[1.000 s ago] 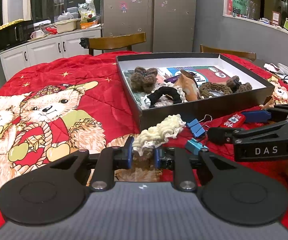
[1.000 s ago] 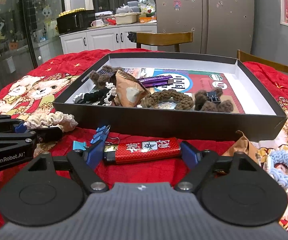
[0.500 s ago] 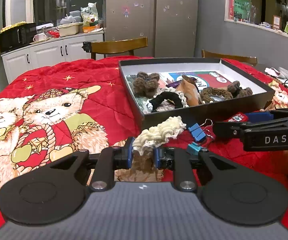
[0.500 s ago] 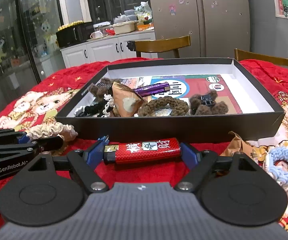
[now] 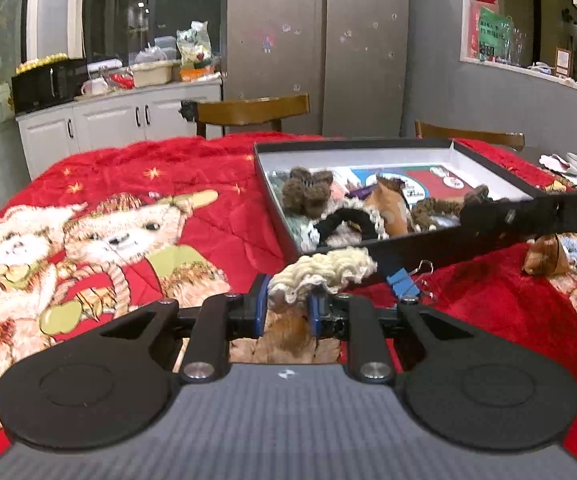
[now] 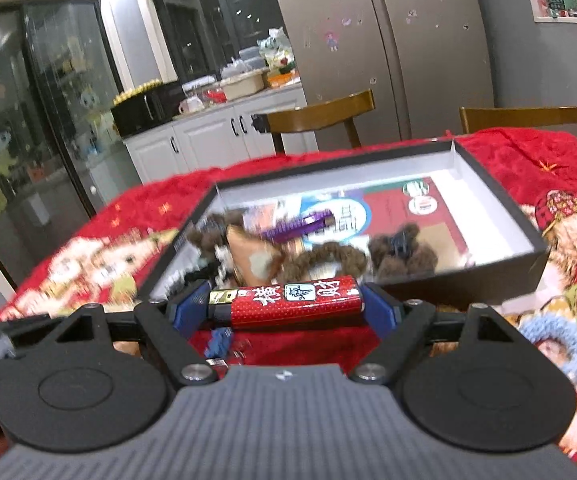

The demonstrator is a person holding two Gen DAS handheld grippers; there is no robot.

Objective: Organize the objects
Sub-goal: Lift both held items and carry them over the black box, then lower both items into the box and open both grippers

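My left gripper (image 5: 288, 312) is shut on a cream frilly scrunchie (image 5: 322, 266), held just in front of the black box (image 5: 420, 248). My right gripper (image 6: 286, 306) is shut on a red lighter (image 6: 292, 300) held lengthwise between its blue pads, lifted off the cloth before the box's near wall (image 6: 468, 280). Inside the box lie brown fuzzy hair ties (image 5: 308, 194), a black scrunchie (image 5: 348, 218), a tan pouch (image 6: 254, 258) and a purple lighter (image 6: 300, 226). The right gripper's finger (image 5: 528, 212) crosses the left wrist view on the right.
A blue binder clip (image 5: 402, 282) lies on the red bear-print cloth (image 5: 128, 208) by the box. A pale blue crochet ring (image 6: 556, 338) and a brown pouch (image 5: 544, 254) sit to the right. Wooden chairs (image 5: 252, 114) stand behind the table.
The right gripper has risen with the red lighter and rolled, now tilted toward the box. The left gripper keeps holding the cream scrunchie and has hardly moved.
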